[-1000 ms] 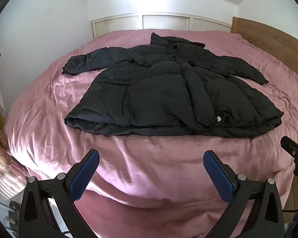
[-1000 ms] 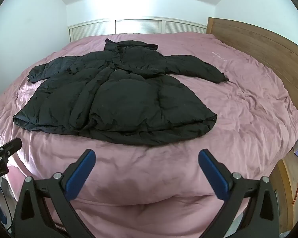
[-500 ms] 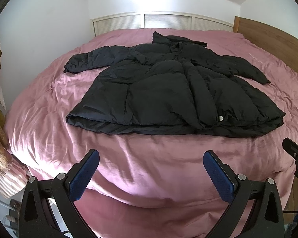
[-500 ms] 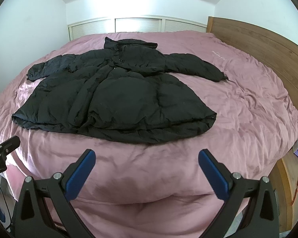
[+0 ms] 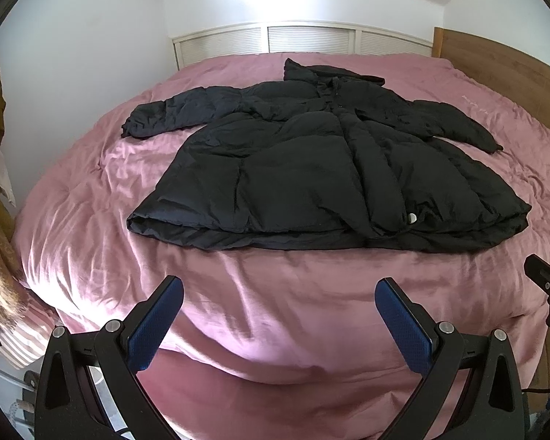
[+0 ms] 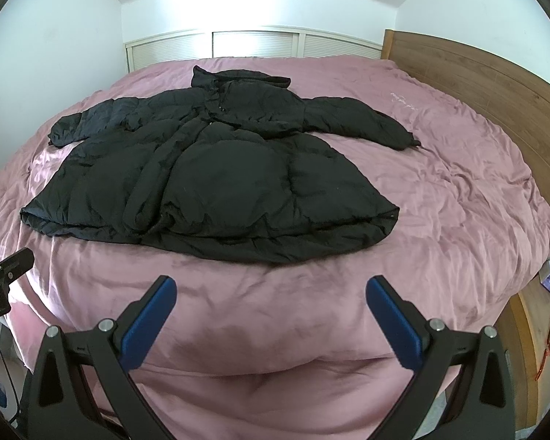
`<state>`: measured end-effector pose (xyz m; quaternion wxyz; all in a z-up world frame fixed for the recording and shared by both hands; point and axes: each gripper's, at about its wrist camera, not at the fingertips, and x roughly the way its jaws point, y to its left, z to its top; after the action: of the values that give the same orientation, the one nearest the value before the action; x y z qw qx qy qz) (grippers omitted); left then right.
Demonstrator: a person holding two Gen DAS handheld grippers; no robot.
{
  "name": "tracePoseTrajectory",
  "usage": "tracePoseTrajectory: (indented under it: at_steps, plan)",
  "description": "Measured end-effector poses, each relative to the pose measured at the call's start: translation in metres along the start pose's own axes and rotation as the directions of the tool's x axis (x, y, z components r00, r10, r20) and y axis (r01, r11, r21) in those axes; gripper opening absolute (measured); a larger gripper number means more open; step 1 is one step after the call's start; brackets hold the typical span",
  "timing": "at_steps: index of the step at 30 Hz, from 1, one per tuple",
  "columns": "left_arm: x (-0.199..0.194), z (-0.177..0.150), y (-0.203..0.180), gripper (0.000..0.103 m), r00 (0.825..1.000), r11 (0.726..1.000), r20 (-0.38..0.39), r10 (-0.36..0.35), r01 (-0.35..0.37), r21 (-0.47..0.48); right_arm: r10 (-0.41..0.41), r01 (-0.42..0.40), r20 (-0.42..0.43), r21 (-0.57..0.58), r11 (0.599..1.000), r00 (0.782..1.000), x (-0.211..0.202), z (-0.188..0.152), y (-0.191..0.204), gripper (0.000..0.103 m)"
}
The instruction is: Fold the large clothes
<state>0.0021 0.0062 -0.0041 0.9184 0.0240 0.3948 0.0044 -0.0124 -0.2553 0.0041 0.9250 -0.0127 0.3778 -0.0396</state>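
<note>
Left gripper (image 5: 278, 324) and right gripper (image 6: 271, 315): both spread wide, empty, hovering over the near edge of the pink duvet (image 5: 275, 293). Black puffer coat (image 5: 322, 172): flat mid-bed, sleeves outspread, hem nearest. Beyond: wooden headboard (image 6: 495, 84), white louvred doors (image 5: 311, 38).

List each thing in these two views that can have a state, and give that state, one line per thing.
Black puffer coat: unfolded, spread flat, front up, sleeves out.
Pink duvet: rumpled, under the coat.
Left gripper: jaws open, holding nothing.
Right gripper: jaws open, holding nothing.
Louvred doors: closed.
</note>
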Motion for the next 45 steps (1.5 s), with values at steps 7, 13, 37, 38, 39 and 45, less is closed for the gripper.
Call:
tracePoseTrajectory:
  at_steps: [7,13,37,38,39,45]
  plan:
    - [0.002,0.000,0.000,0.102,1.000,1.000,-0.013,0.009,-0.009,0.001,-0.002,0.002,-0.001,-0.005,1.000,1.000,0.001,-0.004,-0.002,0.103]
    - [0.003,0.001,-0.001,0.102,1.000,1.000,-0.016,0.012,-0.012,0.003,-0.003,0.003,-0.002,-0.007,1.000,1.000,0.002,-0.006,-0.003,0.103]
    - [0.008,0.002,-0.002,0.102,1.000,1.000,-0.018,0.008,-0.007,0.011,-0.003,0.003,0.000,-0.032,0.999,1.000,0.010,-0.002,0.001,0.103]
    - [0.008,0.003,-0.003,0.102,1.000,1.000,-0.020,0.006,-0.006,0.015,-0.004,0.004,0.000,-0.034,0.999,1.000,0.010,-0.002,0.001,0.103]
    - [0.009,0.003,-0.003,0.102,1.000,1.000,-0.024,0.005,-0.005,0.019,-0.006,0.006,0.000,-0.036,0.999,1.000,0.012,0.000,0.003,0.103]
    - [0.015,0.007,-0.003,0.102,0.999,1.000,-0.041,-0.011,0.012,0.029,-0.002,0.002,0.008,-0.041,0.999,1.000,0.014,0.005,0.004,0.103]
